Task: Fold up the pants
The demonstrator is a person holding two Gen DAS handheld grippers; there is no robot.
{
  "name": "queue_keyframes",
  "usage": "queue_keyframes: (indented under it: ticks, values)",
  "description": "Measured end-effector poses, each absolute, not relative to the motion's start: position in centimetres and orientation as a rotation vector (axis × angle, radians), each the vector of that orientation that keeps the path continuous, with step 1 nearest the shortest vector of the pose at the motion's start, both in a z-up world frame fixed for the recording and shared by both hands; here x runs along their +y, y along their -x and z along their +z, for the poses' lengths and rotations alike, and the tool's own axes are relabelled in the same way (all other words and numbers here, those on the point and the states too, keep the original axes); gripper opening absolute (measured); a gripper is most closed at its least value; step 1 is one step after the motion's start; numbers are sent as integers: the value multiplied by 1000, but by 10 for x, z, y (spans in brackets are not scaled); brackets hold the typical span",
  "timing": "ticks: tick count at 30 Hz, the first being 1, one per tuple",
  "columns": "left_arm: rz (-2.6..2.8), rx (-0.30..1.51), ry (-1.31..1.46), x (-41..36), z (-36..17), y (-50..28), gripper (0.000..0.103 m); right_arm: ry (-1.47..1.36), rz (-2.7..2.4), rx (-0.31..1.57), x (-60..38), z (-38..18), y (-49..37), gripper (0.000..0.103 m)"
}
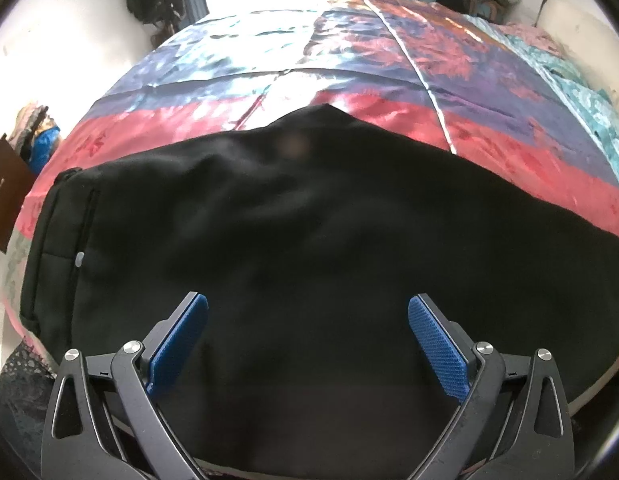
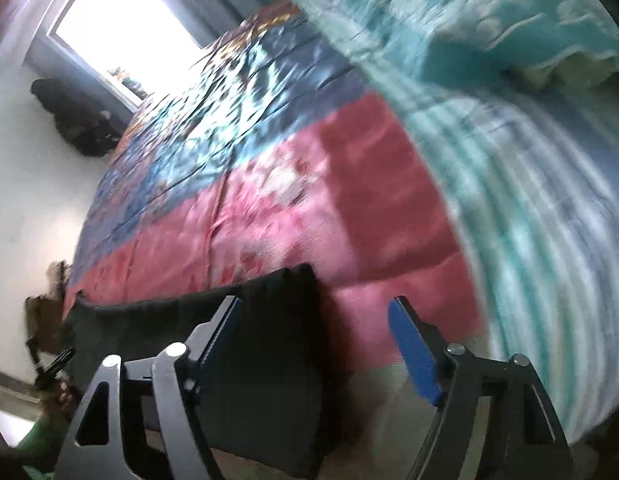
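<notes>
A bed under a satin quilt (image 1: pixel 389 64) of red, blue and teal patches fills both views, a bright window (image 2: pixel 121 36) at upper left. Black pants (image 1: pixel 289 240) lie spread across the lower half of the left view. The left gripper (image 1: pixel 308 344) tilts down above them, blue pads apart, empty. The right gripper (image 2: pixel 315 348), blurred, stands spread over the pants' end, nothing pinched.
</notes>
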State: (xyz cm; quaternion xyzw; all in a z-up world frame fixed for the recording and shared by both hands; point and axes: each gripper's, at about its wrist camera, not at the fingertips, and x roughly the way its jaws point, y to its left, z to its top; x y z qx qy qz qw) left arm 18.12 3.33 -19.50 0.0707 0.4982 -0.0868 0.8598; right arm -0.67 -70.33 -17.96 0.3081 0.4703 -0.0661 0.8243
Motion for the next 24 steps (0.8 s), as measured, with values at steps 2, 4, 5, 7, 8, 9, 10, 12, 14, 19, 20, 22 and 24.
queue_keyframes:
  ticks: [2,4,5,7,8,9,10,12,14,19,20,22,24]
  values:
    - [-181,1055,-144,33,-197,-183,101,-661,-85,1012,-694,-185,-3,68]
    - [-180,1062,-136,34,-198,-184,101,-627,-62,1036,-682,-191,-12,65]
    - [-179,1063,-134,34,-198,-184,101,-614,-61,1060,-679,-197,-15,64]
    - [-178,1061,-132,35,-197,-184,101,-596,-63,1086,-676,-204,-17,60]
    - [-177,1060,-131,35,-197,-184,101,-594,-62,1088,-677,-206,-17,57]
    - [-176,1059,-130,36,-197,-185,101,-606,-54,1085,-678,-207,-16,54]
    - [-174,1060,-127,36,-197,-185,101,-632,-35,1085,-679,-209,-15,49]
    - [-171,1066,-122,37,-198,-186,101,-674,15,1096,-679,-210,-14,49]
    - [-168,1077,-104,39,-200,-188,101,-735,94,1095,-679,-212,-13,49]
    - [-170,1082,-92,38,-199,-187,101,-748,122,1150,-667,-224,-16,47]
    - [-173,1081,-94,37,-199,-187,101,-741,115,1149,-665,-223,-17,44]
    - [-178,1073,-93,37,-195,-187,101,-757,114,1134,-662,-220,-16,21]
    - [-181,1065,-88,38,-192,-187,101,-762,114,1111,-655,-214,-15,19]
